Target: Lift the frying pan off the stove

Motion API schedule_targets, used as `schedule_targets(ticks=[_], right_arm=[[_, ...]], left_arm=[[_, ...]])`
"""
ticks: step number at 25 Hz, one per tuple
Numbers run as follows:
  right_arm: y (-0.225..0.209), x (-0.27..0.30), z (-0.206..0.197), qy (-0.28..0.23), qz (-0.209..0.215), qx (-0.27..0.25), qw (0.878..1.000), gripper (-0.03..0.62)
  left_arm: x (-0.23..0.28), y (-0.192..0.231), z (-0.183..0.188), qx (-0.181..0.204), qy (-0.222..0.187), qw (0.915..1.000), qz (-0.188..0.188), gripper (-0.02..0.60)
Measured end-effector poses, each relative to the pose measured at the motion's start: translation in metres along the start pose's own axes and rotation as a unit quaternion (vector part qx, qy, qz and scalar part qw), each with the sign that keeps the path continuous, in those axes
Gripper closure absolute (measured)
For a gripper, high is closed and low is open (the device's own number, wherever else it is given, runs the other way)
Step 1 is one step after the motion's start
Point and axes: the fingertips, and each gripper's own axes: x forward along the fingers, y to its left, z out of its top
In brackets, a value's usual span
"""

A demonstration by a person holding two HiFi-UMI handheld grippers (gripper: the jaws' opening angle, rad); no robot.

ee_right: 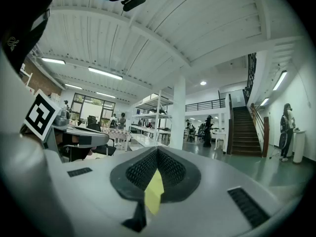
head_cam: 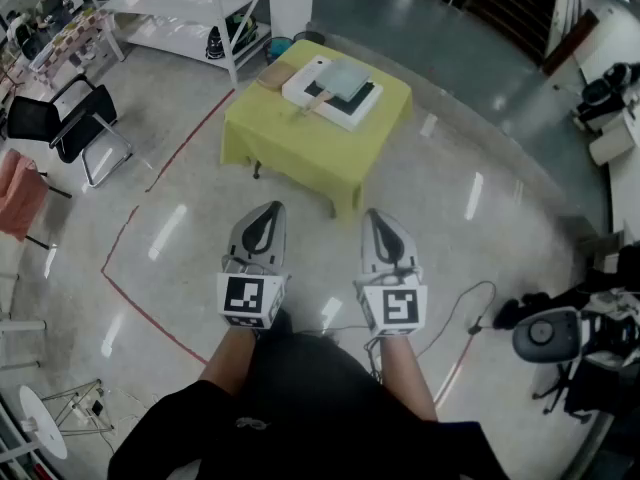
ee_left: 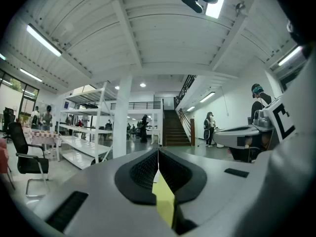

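Left tool (head_cam: 266,214) and right tool (head_cam: 381,218), both grey, are pressed together on nothing, well short of the yellow-clothed bench (head_cam: 300,148). Its grey square frying pan (head_cam: 346,76) sits on the white stove (head_cam: 308,76). Nothing's begun, I'd say.

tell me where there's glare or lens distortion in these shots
Head view: white streaks of lamp glare on the glossy grey floor, edges bowed by the wide lens, the yellow-green clothed table evenly lit. Left gripper view: heavy fisheye, curved white ceiling beams, black corners, a blown-out ceiling lamp. Right gripper view: same fisheye and dark corners.
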Motion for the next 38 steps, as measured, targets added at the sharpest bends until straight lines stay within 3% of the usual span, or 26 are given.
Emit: schedule_targets(ticks=[3, 7, 15, 24, 29, 33, 38], right_arm=[[0.008, 0.014, 0.000, -0.008, 0.000, 0.011, 1.000, 0.579], [0.023, 0.025, -0.021, 0.026, -0.017, 0.014, 0.999, 0.579], [0.074, 0.089, -0.018, 0.033, 0.008, 0.014, 0.999, 0.579], [0.124, 0.149, -0.018, 0.049, 0.010, 0.020, 0.999, 0.579], [0.138, 0.162, -0.018, 0.060, -0.003, 0.026, 0.998, 0.579], [0.138, 0.162, -0.026, 0.100, -0.008, 0.018, 0.995, 0.579], [0.137, 0.177, -0.029, 0.073, -0.009, 0.026, 0.997, 0.579]], left_arm=[[0.009, 0.011, 0.001, 0.007, -0.007, 0.9999, -0.006, 0.535], [0.007, 0.028, -0.016, 0.001, 0.005, 0.9998, -0.018, 0.535], [0.014, 0.087, -0.025, -0.026, 0.017, 0.9993, -0.021, 0.535], [0.024, 0.153, -0.025, -0.001, 0.019, 0.9986, -0.049, 0.535], [0.023, 0.181, -0.029, -0.008, 0.028, 0.9981, -0.055, 0.535], [0.021, 0.188, -0.041, -0.013, 0.043, 0.9973, -0.058, 0.535], [0.031, 0.195, -0.053, -0.013, 0.064, 0.9954, -0.070, 0.535]])
